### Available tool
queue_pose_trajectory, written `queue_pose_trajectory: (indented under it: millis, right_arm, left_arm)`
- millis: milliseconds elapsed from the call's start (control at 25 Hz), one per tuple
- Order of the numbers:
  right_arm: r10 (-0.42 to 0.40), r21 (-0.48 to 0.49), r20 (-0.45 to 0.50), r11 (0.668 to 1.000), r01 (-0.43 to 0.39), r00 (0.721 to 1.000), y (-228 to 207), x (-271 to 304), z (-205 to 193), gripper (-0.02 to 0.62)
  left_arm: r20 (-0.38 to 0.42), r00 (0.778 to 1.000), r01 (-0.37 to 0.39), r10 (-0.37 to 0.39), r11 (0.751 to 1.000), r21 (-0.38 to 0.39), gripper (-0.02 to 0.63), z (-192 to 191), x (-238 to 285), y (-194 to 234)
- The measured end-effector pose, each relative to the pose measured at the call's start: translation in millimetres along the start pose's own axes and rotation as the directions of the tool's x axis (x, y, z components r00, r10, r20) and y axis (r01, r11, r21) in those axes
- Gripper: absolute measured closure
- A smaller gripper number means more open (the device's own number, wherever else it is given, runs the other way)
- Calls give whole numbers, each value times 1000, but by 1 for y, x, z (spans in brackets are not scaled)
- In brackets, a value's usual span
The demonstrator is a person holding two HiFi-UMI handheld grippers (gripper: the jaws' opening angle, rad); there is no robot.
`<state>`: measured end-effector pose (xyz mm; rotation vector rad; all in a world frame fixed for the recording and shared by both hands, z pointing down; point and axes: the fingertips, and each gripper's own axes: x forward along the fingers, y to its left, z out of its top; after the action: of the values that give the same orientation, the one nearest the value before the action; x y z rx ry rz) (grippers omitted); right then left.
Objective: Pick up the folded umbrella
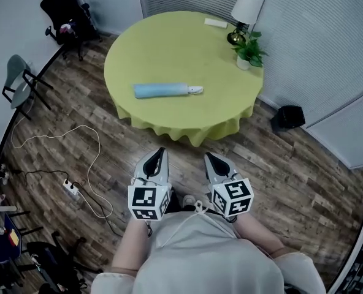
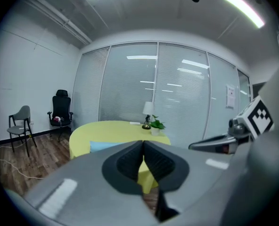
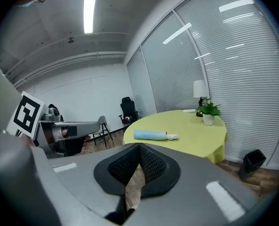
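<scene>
The umbrella (image 1: 167,90) lies on the table (image 1: 169,41) at 12 o'clock, well apart from both grippers. The left gripper (image 1: 159,153) and right gripper (image 1: 210,158) are closed, empty. Best to approach, open 1 wide, and straddle the umbrella's middle.

In your left gripper view only a blue end of the folded umbrella (image 2: 101,146) shows at centre left, the rest hidden behind your left tongs (image 2: 143,145); in the head view, the flat white item (image 1: 215,22) at upper centre is too small to tell.
</scene>
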<state>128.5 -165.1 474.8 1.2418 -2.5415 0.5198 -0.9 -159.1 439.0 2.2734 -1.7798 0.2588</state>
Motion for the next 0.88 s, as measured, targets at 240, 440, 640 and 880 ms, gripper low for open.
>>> queue_pose_trajectory:
  millis: [240, 440, 640, 880]
  right_arm:
    - [-38, 9, 6, 999, 38, 999, -26, 65, 30, 597]
    - [-109, 28, 14, 994, 108, 994, -47, 130, 68, 597]
    - [-192, 73, 12, 979, 191, 981, -61, 194, 95, 597]
    - [-237, 99, 47, 968, 231, 970, -68, 258, 112, 597]
  left_arm:
    - [-16, 1000, -4, 4, 1000, -12, 600, 11, 72, 46]
    - [2, 999, 44, -44, 999, -25, 600, 37, 136, 101]
    - [20, 989, 149, -148, 985, -91, 600, 56, 194, 153]
    - [-19, 965, 261, -262, 965, -31, 598, 50, 250, 196]
